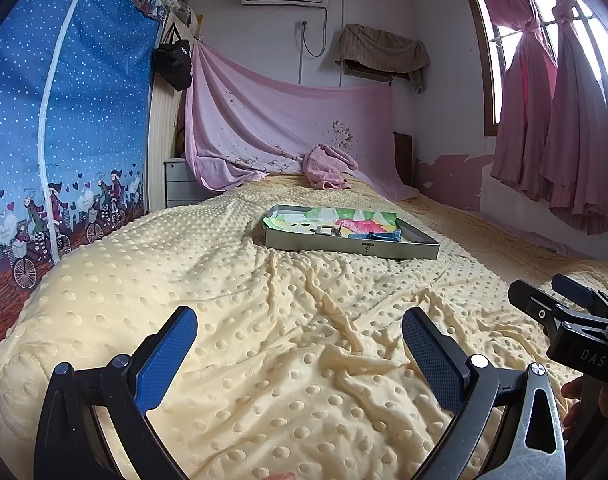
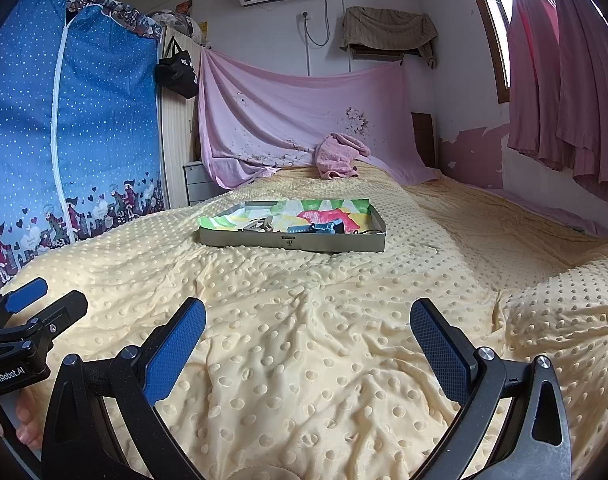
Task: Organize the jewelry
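A shallow grey box tray lined with colourful paper lies on the yellow dotted blanket, far ahead of both grippers. Inside it I see small pieces: a metal clip-like item and blue items. My left gripper is open above the blanket, with nothing between its blue pads. My right gripper is open too and holds nothing. Each gripper shows at the edge of the other's view: the right gripper and the left gripper.
The bed's yellow blanket is wrinkled between the grippers and the tray. A pink towel lies at the head of the bed below a hanging pink sheet. A blue fabric wardrobe stands left; pink curtains hang right.
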A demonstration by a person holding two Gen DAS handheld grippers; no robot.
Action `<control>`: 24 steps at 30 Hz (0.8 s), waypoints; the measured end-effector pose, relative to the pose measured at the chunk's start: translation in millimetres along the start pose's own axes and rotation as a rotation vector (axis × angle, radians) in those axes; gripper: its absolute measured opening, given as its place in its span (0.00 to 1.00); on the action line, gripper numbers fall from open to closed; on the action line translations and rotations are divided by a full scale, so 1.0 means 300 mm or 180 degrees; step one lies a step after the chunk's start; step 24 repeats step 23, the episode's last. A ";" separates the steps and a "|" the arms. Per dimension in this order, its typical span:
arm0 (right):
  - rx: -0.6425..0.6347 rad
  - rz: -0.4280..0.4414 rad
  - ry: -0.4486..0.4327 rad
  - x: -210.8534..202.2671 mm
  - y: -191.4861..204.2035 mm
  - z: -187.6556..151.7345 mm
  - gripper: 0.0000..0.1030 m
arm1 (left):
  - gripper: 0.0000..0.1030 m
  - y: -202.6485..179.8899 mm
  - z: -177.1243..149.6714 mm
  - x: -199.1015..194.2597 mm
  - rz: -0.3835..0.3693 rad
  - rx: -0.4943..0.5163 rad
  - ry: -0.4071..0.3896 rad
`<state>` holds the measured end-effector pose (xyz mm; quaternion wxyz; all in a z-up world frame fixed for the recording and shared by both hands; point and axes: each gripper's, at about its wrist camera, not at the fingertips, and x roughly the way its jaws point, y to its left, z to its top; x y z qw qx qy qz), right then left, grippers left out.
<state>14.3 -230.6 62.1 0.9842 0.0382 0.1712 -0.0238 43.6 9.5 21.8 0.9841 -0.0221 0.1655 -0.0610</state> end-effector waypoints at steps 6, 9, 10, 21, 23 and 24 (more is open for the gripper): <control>0.0002 0.0000 0.0001 0.000 0.000 0.000 0.98 | 1.00 -0.002 -0.003 0.007 -0.0005 0.0029 0.0015; 0.0006 -0.0004 0.0011 0.002 0.001 -0.002 0.98 | 1.00 -0.005 -0.006 0.004 -0.0005 0.0035 0.0013; 0.0004 -0.0006 0.0014 0.003 0.001 -0.004 0.98 | 1.00 -0.004 -0.006 0.006 -0.0005 0.0034 0.0017; -0.0008 -0.0015 0.0039 0.015 0.006 -0.016 0.98 | 1.00 -0.008 -0.014 0.009 -0.0028 0.0070 0.0033; -0.0007 -0.0013 0.0043 0.019 0.005 -0.020 0.98 | 1.00 -0.006 -0.016 0.009 -0.0034 0.0073 0.0039; -0.0007 -0.0013 0.0043 0.019 0.005 -0.020 0.98 | 1.00 -0.006 -0.016 0.009 -0.0034 0.0073 0.0039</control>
